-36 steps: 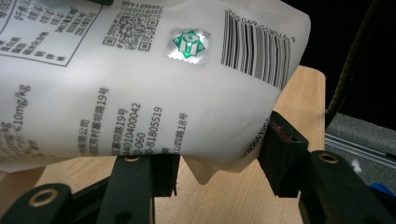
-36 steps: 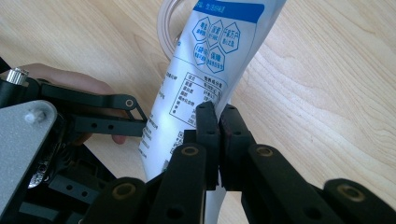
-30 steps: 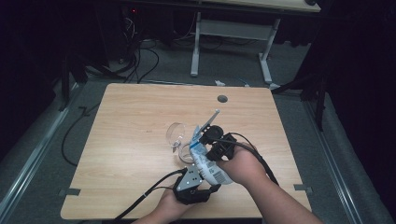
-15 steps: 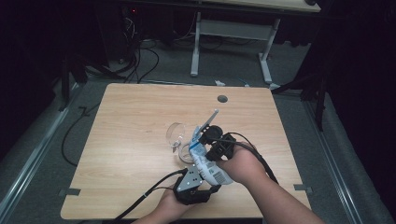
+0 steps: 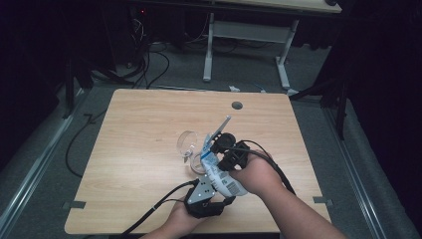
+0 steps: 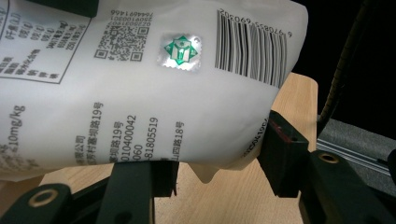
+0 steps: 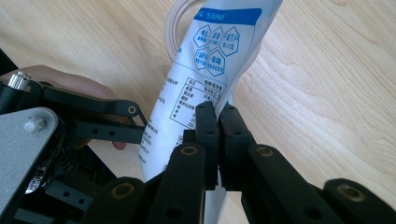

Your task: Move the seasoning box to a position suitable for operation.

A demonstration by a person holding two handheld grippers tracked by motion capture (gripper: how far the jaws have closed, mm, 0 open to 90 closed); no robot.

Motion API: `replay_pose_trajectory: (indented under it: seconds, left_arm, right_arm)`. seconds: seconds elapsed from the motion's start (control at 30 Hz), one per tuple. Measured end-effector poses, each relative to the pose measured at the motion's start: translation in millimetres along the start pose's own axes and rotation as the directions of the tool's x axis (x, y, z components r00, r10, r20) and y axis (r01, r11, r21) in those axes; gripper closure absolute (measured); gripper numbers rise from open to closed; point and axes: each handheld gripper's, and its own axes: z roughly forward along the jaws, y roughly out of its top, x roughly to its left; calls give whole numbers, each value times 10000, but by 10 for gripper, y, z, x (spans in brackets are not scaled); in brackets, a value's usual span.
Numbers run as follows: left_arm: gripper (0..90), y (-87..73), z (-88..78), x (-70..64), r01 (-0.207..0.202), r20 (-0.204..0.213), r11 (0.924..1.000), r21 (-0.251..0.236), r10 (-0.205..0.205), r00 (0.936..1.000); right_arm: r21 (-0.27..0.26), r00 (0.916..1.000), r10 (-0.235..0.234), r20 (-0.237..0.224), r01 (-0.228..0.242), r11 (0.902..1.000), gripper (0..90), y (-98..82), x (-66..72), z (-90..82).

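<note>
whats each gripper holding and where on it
Both hold the white pouch: the right gripper pinches its edge, the left gripper holds its lower end.

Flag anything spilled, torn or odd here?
No spill or tear visible. The white pouch is held tilted over the clear glass by both grippers; the right gripper pinches its edge, the left gripper brackets its bottom.

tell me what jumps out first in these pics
A white printed pouch held over the near middle of the wooden table, pinched by the right gripper and cradled by the left gripper. Its top tilts toward a clear glass cup just beyond.
</note>
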Motion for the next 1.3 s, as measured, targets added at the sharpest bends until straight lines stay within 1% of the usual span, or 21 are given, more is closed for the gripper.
replay_pose_trajectory:
  seconds: [0.17,0.27,0.3,0.63,0.93,1.07,1.3]
  left_arm:
    - [533,18,-3,-3,4,28,10000,-49,-4,10000]
    - [533,28,-8,-18,-75,12,9999,-121,75,10000]
    - [533,31,-9,-18,-75,21,9999,-132,75,10000]
    - [535,48,-17,-12,-106,56,9998,-167,107,9999]
    - [537,59,-17,-11,-164,64,9996,-228,166,9998]
    - [537,56,-13,-10,-139,84,9997,-196,141,9999]
    - [538,64,1,-7,-98,71,9998,-161,100,9999]
  right_arm:
    - [3,10000,-70,45,70,10000,881,26,10,-15]
    - [-36,10000,-90,32,90,10000,881,36,18,-25]
    - [-31,9998,-168,48,168,9999,881,42,16,-28]
    - [-43,9998,-134,113,134,9999,885,61,36,-38]
    - [-45,9995,-278,164,278,9996,884,78,42,-56]
    - [-13,9997,-191,176,191,9998,884,75,41,-55]
    - [26,9996,-187,228,186,9998,883,81,32,-45]
